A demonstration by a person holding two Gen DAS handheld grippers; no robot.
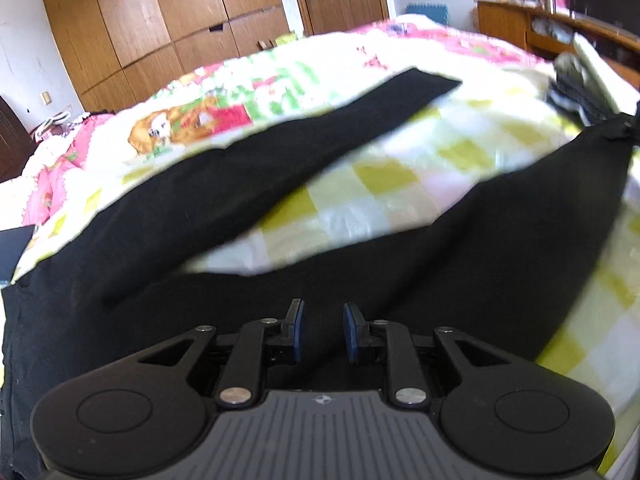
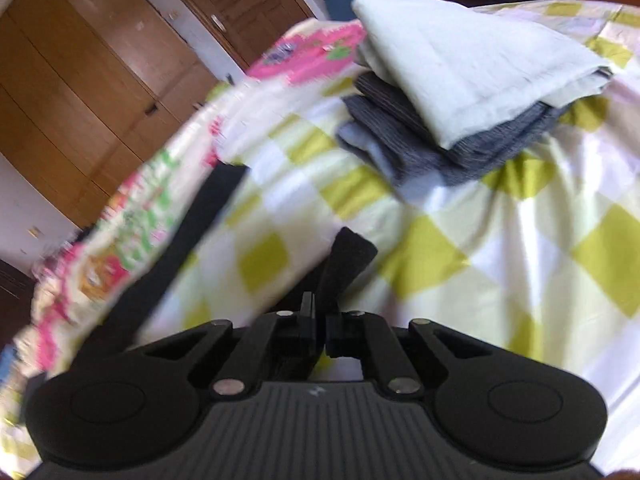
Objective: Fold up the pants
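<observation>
The black pants are spread unfolded on the bed, one cuff pinched in the right hand-held gripper, the left hand-held gripper released above the seat, so folding is barely begun.

Checked bed bearing black pants, folded stack.

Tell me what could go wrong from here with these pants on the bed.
1. The right gripper pinches only the tip of one leg of the black pants; it could slip out.
2. The left gripper has a gap between its blue pads; whether it grips fabric is unclear.
3. The pile of folded clothes lies close ahead; a swung leg might knock it.
</observation>
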